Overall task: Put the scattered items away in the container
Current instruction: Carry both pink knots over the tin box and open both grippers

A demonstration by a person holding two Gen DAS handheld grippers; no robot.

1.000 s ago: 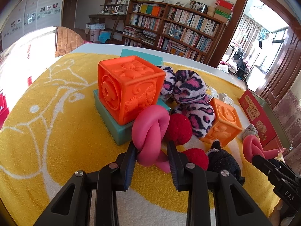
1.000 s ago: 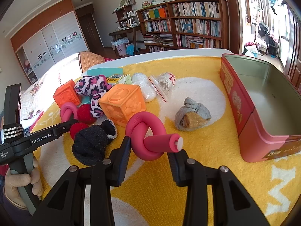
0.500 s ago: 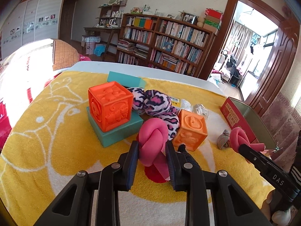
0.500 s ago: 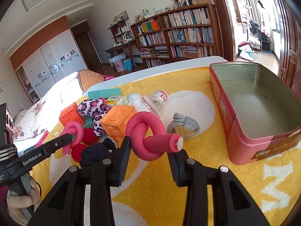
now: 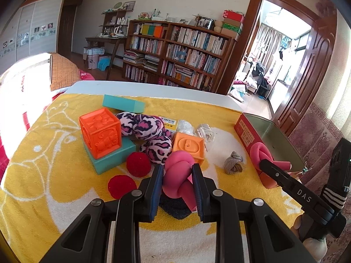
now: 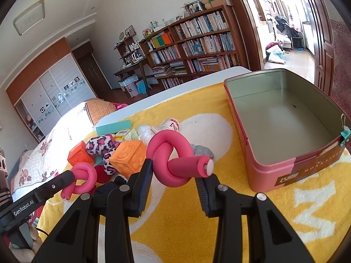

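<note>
My left gripper has its jaws closed on a dark pink knot, held clear above the yellow towel on the desk. My right gripper has its jaws clamped on a second pink knot; its capped end sticks out toward 3 o'clock in the right wrist view.

In the left wrist view the right gripper enters from 4 o'clock, its knot in front of the near end of the tin. In the right wrist view the tin sits at 2 o'clock, open, nothing inside that I can see. A clip is on its near right rim.

Loose items, left wrist view:
- orange cube at 10 o'clock, tilted on a teal block
- second teal block behind it
- leopard plush between the cubes
- paler orange cube just behind the held knot
- red ball and flat red disc at 9 o'clock of the left jaws
- grey sock bundle between the paler cube and the tin
- dark cloth under the left jaws, mostly hidden
- clear bags and a yellow packet at the far side, details unreadable
</note>
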